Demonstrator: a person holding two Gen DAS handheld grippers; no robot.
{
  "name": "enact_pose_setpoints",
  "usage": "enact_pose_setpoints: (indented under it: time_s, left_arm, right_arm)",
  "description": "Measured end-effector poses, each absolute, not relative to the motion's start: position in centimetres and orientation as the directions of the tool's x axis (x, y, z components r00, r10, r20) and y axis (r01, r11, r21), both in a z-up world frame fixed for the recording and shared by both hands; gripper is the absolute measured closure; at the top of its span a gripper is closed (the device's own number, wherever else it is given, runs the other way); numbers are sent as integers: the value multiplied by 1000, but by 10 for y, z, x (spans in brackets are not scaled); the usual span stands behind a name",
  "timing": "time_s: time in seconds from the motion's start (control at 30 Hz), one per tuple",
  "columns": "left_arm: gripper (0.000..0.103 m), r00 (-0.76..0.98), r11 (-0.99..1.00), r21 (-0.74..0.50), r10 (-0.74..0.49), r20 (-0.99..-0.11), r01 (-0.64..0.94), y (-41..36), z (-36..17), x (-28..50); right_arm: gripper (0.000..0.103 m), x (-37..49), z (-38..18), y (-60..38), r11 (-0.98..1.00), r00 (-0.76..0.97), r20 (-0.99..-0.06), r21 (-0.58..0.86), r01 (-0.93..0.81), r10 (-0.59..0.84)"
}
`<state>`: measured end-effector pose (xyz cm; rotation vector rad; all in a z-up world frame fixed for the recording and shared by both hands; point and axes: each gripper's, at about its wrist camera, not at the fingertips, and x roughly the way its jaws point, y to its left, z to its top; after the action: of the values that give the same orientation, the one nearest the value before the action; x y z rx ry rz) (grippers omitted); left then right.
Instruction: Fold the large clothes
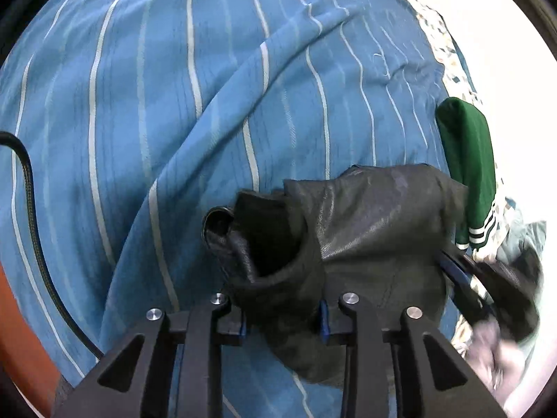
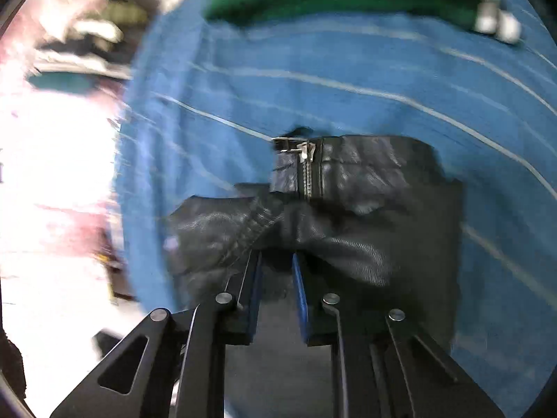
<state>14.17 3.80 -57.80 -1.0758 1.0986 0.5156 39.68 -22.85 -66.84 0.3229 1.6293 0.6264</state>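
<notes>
Both hand-held grippers, left (image 1: 283,317) and right (image 2: 276,278), clench a black leather garment (image 1: 365,230) over a blue striped sheet (image 1: 174,104). Motion blur suggests fast movement; slick leather could slip free.

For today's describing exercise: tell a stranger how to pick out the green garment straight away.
Start from the big blue striped sheet that covers most of the left wrist view. Follow it to its far right edge, just beyond the black leather garment held in the left tool. There lies the green garment: the only green thing, with white stripes banding its cuff.
</notes>
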Motion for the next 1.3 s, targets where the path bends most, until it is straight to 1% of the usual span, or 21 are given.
enact_pose_setpoints:
  time_s: [0.03,0.07,0.17,0.2,0.23,0.27,0.33,0.4,0.5,0.57,0.73,0.83,0.9,0.93,1.0,1.07,1.1,1.17,1.2,1.23,1.3]
  left_arm:
    - [74,415,440,-442,-163,-895,-782,40,-577,142]
    - [73,420,442,-453,-177,-890,-774,41,-575,142]
    - [72,425,423,-498,-260,-867,-757,48,-566,138]
    - [69,421,420,-513,-297,-857,-748,48,-559,137]
    - [64,409,433,-513,-316,-856,-741,45,-552,137]
    - [59,383,463,-494,-316,-868,-736,42,-542,137]
    - [26,315,571,-392,-233,-920,-721,36,-516,138]
    - [18,281,661,-305,-146,-949,-685,28,-492,139]
    - [16,276,766,-215,-51,-960,-606,14,-470,165]
    - [16,273,803,-172,-11,-962,-570,6,-470,198]
    - [16,292,835,-208,-60,-954,-509,-1,-508,306]
    - [16,196,860,-162,-74,-978,-483,-4,-555,352]
    - [11,102,884,-120,-82,-991,-452,-6,-594,370]
    - [6,97,886,-123,-89,-991,-448,-5,-605,372]
    - [5,119,886,-136,-92,-989,-442,-3,-603,368]
    - [5,145,873,-148,-90,-985,-464,2,-586,357]
    - [6,159,866,-150,-82,-984,-478,5,-576,348]
    - [6,206,834,-183,-85,-975,-521,14,-551,320]
    - [6,230,812,-208,-94,-969,-545,18,-540,304]
    - [6,252,782,-240,-110,-962,-575,22,-530,283]
    - [6,283,723,-299,-148,-948,-623,26,-518,243]
  right_arm:
    - [93,402,-680,-219,823,-175,-834,548,-147,523]
    - [94,408,-683,-216,824,-185,-831,550,-135,524]
    - [89,414,-667,-226,804,-227,-801,585,-103,554]
    - [89,412,-659,-237,787,-226,-780,612,-80,583]
    - [86,407,-651,-251,766,-217,-757,641,-58,617]
    - [77,403,-644,-265,761,-199,-753,647,-48,628]
    - [64,391,-630,-289,777,-160,-772,628,-42,615]
    - [64,377,-623,-315,789,-137,-783,615,-17,607]
    - [64,357,-622,-344,803,-122,-795,595,26,594]
    - [64,346,-628,-356,804,-116,-796,593,53,595]
    - [64,339,-648,-365,799,-102,-793,593,105,601]
    - [64,343,-653,-365,810,-94,-805,579,95,587]
    - [64,345,-654,-365,815,-91,-810,573,90,579]
    - [64,346,-655,-367,819,-93,-814,568,82,574]
    - [64,349,-655,-371,824,-91,-820,560,80,566]
    - [63,351,-658,-380,820,-95,-814,566,88,572]
    - [58,352,-660,-384,810,-99,-804,580,91,587]
    - [22,354,-667,-391,752,-112,-743,654,88,660]
    - [18,354,-675,-393,682,-122,-671,727,87,731]
    - [18,354,-687,-394,610,-142,-596,787,96,791]
    - [18,353,-717,-394,541,-196,-513,829,142,836]
